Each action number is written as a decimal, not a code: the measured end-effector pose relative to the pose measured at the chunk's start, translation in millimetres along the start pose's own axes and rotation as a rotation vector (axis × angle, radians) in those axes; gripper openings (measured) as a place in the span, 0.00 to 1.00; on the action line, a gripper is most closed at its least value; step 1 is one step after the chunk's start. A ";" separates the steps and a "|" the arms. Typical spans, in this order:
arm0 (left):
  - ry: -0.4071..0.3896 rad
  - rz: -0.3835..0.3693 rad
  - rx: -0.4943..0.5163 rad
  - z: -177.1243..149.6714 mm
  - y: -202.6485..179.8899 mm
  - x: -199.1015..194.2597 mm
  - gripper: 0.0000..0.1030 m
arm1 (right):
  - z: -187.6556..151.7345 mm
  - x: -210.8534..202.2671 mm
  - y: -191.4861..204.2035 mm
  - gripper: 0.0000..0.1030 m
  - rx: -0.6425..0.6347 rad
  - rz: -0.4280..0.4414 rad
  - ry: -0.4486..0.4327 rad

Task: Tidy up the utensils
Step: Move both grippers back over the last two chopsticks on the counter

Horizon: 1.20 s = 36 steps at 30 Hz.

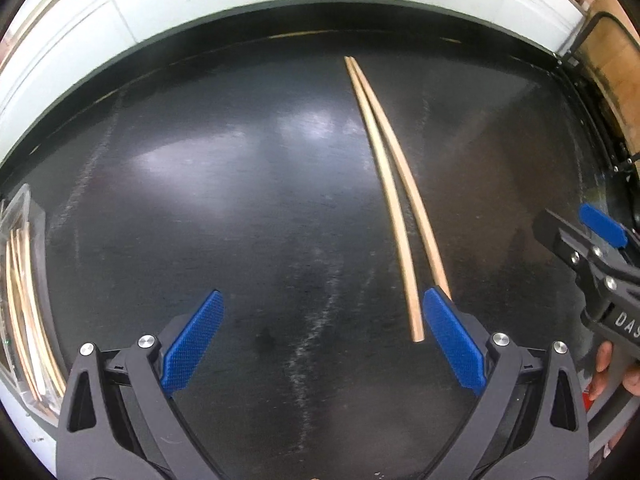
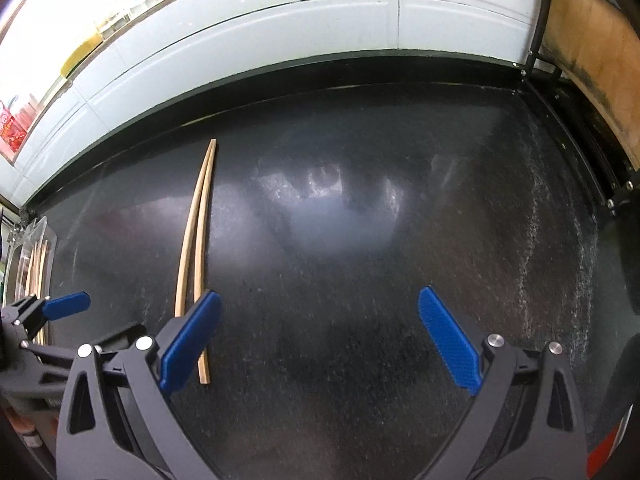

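Observation:
Two wooden chopsticks (image 1: 394,196) lie side by side on the black countertop (image 1: 240,200), tips touching at the far end. My left gripper (image 1: 320,344) is open above the counter; its right pad covers the near end of one chopstick. In the right wrist view the same chopsticks (image 2: 196,236) lie at the left, with the near ends beside the left pad of my open right gripper (image 2: 320,344). A clear tray (image 1: 24,280) at the far left holds several more chopsticks. The right gripper (image 1: 592,240) shows at the left wrist view's right edge, the left gripper (image 2: 52,308) at the right wrist view's left edge.
A white tiled wall (image 2: 280,28) runs along the back of the counter. A wooden board in a black metal frame (image 2: 592,52) stands at the right end. A hand (image 1: 608,368) holds the right gripper's handle. The clear tray (image 2: 32,256) sits at the counter's left end.

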<state>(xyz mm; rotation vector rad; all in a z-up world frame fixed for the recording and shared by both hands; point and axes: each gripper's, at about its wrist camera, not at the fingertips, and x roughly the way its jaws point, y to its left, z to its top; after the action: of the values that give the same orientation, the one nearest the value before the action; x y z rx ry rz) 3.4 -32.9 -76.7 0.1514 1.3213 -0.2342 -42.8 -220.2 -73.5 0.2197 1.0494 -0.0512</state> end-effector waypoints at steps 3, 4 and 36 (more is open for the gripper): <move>0.010 -0.016 0.006 0.5 -5.1 6.8 0.94 | 5.7 1.6 -1.7 0.93 0.011 0.004 0.004; 0.012 -0.019 0.005 1.5 -7.1 9.4 0.94 | 6.9 1.1 -2.8 0.93 0.012 0.003 0.004; -0.009 0.037 0.072 22.4 -8.7 41.1 0.95 | 45.3 69.6 69.8 0.93 -0.192 -0.008 0.106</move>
<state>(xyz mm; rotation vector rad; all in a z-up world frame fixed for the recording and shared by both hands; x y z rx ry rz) 31.6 -50.2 -110.9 0.2352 1.3007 -0.2503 40.9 -157.0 -101.1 0.0441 1.1530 0.0546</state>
